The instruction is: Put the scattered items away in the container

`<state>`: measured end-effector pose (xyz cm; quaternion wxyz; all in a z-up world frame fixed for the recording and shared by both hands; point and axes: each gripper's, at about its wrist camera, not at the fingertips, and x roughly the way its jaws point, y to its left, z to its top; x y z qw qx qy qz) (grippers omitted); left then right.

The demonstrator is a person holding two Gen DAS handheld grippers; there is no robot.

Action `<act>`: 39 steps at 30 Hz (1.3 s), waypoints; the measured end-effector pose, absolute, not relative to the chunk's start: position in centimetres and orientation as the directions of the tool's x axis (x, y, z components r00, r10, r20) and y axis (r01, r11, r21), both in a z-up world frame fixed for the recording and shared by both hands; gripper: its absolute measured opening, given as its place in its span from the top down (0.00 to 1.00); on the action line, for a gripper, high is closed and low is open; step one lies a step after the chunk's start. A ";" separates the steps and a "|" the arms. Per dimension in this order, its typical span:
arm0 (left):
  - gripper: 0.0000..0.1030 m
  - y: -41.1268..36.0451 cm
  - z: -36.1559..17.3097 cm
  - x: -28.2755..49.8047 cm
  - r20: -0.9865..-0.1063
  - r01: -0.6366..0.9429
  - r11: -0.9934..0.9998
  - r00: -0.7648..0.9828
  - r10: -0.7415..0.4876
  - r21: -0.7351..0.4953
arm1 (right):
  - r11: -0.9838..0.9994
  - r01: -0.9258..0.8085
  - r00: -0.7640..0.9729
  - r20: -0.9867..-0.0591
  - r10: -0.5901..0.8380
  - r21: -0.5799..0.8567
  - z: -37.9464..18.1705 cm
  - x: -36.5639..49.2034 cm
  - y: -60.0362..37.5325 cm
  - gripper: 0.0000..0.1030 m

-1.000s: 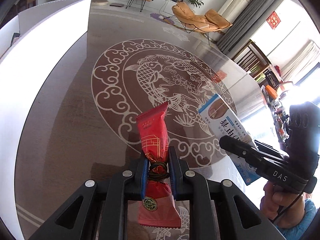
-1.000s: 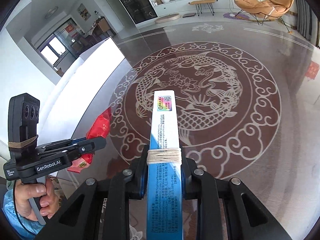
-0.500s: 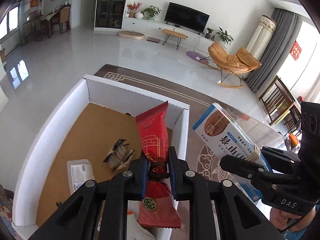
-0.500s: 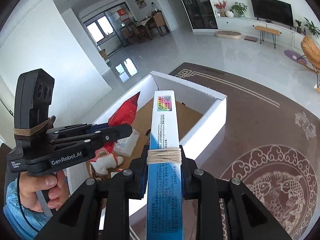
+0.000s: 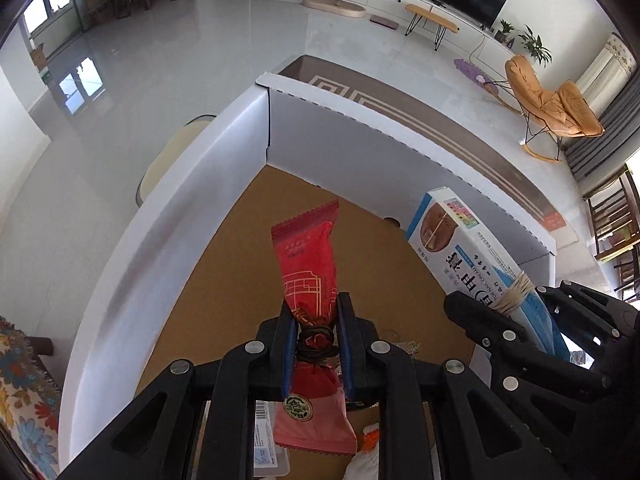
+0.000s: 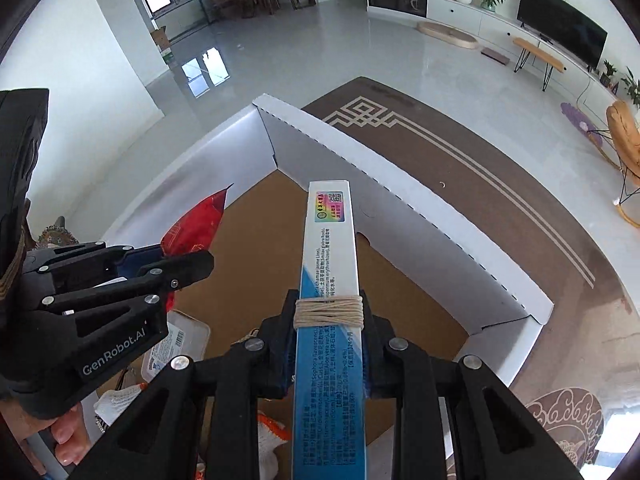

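I am pinching a red snack packet (image 5: 310, 280) in my left gripper (image 5: 316, 312) and a blue-and-white cream box (image 6: 330, 280) in my right gripper (image 6: 329, 312), both hanging above the white cardboard box (image 5: 200, 184).

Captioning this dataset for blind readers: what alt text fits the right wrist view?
The right gripper holds a blue-and-white box above an open white cardboard container. At left, the left gripper holds a red snack packet over it.
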<state>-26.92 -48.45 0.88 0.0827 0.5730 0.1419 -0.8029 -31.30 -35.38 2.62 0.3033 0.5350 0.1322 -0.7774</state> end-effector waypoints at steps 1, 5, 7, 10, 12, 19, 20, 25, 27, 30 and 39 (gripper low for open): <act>0.81 -48.6 0.2 -27.4 -0.954 0.304 -0.943 -0.297 0.039 -0.133 | -0.781 0.614 -0.220 -0.926 -0.307 0.113 2.0 -31.8 -36.0 0.73; 0.52 -49.6 -1.1 -27.5 -0.974 0.372 -0.922 -0.224 0.017 -0.102 | -0.799 0.600 -0.238 -0.948 -0.212 0.028 1.2 -32.8 -36.8 0.47; 0.41 -50.0 -1.0 -27.1 -0.970 0.382 -0.916 -0.241 0.031 -0.124 | -0.800 0.598 -0.214 -0.953 -0.213 0.044 1.3 -33.4 -36.8 0.45; 0.40 -50.1 -0.6 -26.4 -0.964 0.389 -0.907 -0.260 0.059 -0.160 | -0.795 0.604 -0.196 -0.954 -0.228 0.065 1.7 -33.8 -36.5 0.40; 0.40 -49.7 -0.3 -26.1 -0.964 0.384 -0.912 -0.264 0.043 -0.145 | -0.789 0.611 -0.197 -0.954 -0.225 0.060 2.0 -33.5 -36.1 0.40; 0.40 -45.2 5.1 -21.9 -0.920 0.311 -0.948 -0.386 -0.065 -0.064 | -0.785 0.611 -0.238 -0.921 -0.310 0.106 4.5 -29.3 -32.9 0.40; 0.40 -43.9 6.3 -20.8 -0.902 0.286 -0.957 -0.425 -0.078 -0.052 | -0.786 0.609 -0.264 -0.905 -0.333 0.112 5.3 -28.4 -31.6 0.40; 0.00 -36.4 11.4 -11.7 -0.769 0.201 -0.977 -0.635 -0.069 -0.078 | -0.791 0.603 -0.407 -0.814 -0.414 0.101 8.6 -21.4 -23.1 0.40; 0.00 -33.6 12.1 -8.4 -0.716 0.234 -0.969 -0.690 -0.111 -0.075 | -0.809 0.581 -0.424 -0.818 -0.390 0.085 8.5 -18.4 -19.4 0.40; 0.00 -30.8 12.7 -5.0 -0.693 0.321 -0.946 -0.692 -0.203 -0.044 | -0.806 0.585 -0.411 -0.825 -0.387 0.087 7.7 -14.6 -15.6 0.40; 0.00 -32.1 15.9 -2.1 -0.744 0.551 -0.827 -0.508 -0.434 0.107 | -0.761 0.647 -0.380 -0.849 -0.366 0.038 13.5 -11.8 -18.5 0.40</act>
